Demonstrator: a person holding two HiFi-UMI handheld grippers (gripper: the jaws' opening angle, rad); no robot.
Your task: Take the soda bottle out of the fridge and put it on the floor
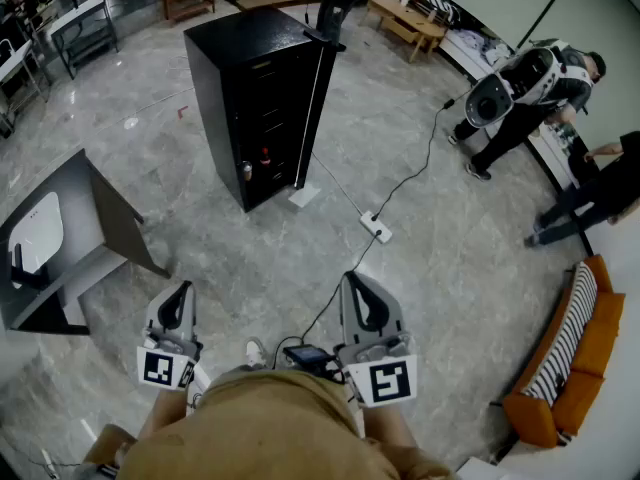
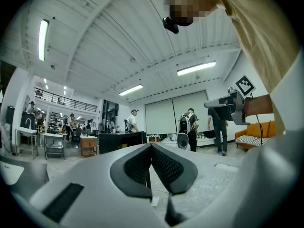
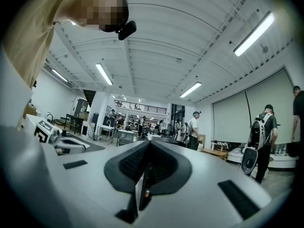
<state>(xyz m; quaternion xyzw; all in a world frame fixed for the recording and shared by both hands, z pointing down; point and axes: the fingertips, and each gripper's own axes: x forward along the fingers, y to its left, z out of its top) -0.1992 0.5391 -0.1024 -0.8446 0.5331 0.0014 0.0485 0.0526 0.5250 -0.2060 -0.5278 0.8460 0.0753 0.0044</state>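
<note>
**Q:** State the condition of both tools.

**A:** Left gripper [image 1: 183, 290]: jaws clenched, tips meeting, nothing between them. This is confirmed in the left gripper view [image 2: 151, 146]. Right gripper [image 1: 352, 280]: jaws likewise pressed together at the tips and empty, as its own view shows [image 3: 149, 142]. Both are held level, side by side, in front of the person's tan shirt [image 1: 270, 428].

**Q:** Locate the task item.

**A:** Head view only. The soda bottle [image 1: 247, 171] is a small upright shape low inside the tall black glass-fronted fridge [image 1: 250, 78], well apart from both grippers. A second small item with red on it [image 1: 265, 155] stands just beside it. At this size the two cannot be told apart with certainty. The fridge door [image 1: 312, 118] stands open, seen edge-on.

**Q:** What does the head view supply that the gripper views do not?

**A:** The layout on the grey marbled floor [image 1: 200, 258]:
- a white power strip [image 1: 377, 228] on a black cable
- a grey angled desk [image 1: 80, 238] at the left
- an orange sofa with a striped cushion [image 1: 585, 353] at the right

**Q:** And the reverse?

**A:** The gripper views show the white ribbed ceiling with long tube lights [image 3: 256, 33] and standing people, including one with a backpack [image 2: 185, 127]. Each view also shows the opposite tool. The left gripper view shows the right gripper's marker cube [image 2: 244, 85], and the right gripper view shows the left gripper at its left edge.
</note>
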